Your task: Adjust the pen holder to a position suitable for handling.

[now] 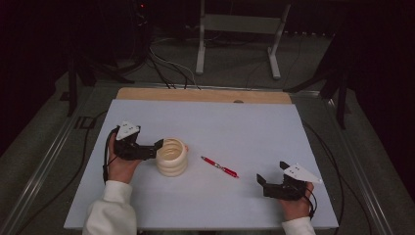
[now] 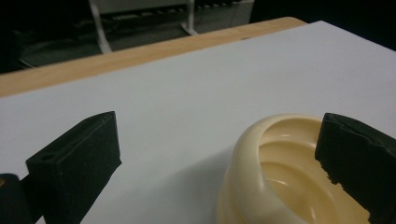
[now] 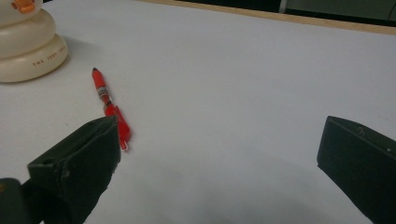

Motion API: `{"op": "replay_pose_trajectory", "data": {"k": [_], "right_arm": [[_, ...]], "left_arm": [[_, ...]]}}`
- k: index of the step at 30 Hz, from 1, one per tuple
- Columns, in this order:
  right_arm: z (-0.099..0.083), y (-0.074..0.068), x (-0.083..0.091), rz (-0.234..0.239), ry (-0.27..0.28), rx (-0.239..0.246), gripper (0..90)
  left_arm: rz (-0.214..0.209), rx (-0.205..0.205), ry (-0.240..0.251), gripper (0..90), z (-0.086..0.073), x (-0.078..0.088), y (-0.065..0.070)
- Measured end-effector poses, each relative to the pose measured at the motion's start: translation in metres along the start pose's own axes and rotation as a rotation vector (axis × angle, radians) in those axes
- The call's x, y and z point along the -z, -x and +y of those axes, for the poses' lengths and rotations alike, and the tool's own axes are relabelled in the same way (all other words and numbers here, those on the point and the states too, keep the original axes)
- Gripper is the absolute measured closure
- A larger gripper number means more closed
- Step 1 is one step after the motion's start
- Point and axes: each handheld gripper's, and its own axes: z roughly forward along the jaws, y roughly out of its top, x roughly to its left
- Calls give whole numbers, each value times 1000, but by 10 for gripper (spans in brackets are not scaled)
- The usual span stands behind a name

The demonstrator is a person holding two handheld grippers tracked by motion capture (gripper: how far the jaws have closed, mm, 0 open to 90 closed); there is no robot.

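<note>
A cream ribbed cup (image 1: 172, 155) stands upright on the white table top (image 1: 244, 122), left of centre. My left gripper (image 1: 155, 149) is at its left side and stands open. In the left gripper view the cup (image 2: 275, 163) sits low at the right, with the right jaw over its mouth and the left jaw out over bare table; neither pad presses on it. A red pen (image 1: 219, 167) lies flat to the right of the cup. My right gripper (image 1: 270, 172) rests open near the front right, with the pen (image 3: 109, 107) just beyond its left jaw and the cup (image 3: 28, 46) farther off.
A wooden strip (image 1: 203, 94) runs along the table's far edge. Beyond it a metal stand (image 1: 237, 27) and cables (image 1: 166, 63) lie on the dark floor. Bare white surface stretches across the table's far half and right side.
</note>
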Motion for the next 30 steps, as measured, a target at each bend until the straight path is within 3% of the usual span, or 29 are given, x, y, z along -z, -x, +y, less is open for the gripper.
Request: {"op": "replay_pose_trajectory", "data": {"k": [5,9,25,30], "right_arm": [[0,0,0,0,-1,1,0],[-1,0,1,0,-1,-2,0],[-1,1,1,-1,1,-6,0],[-1,0,-1,-2,-4,-2,0]], "left_arm": [[34,-43,-2,1,-5,5,7],[43,-53,-2,1,-10,10,10],[69,-2,32,1,-49,32,5],[66,-17,58,1,-59,42,10]]}}
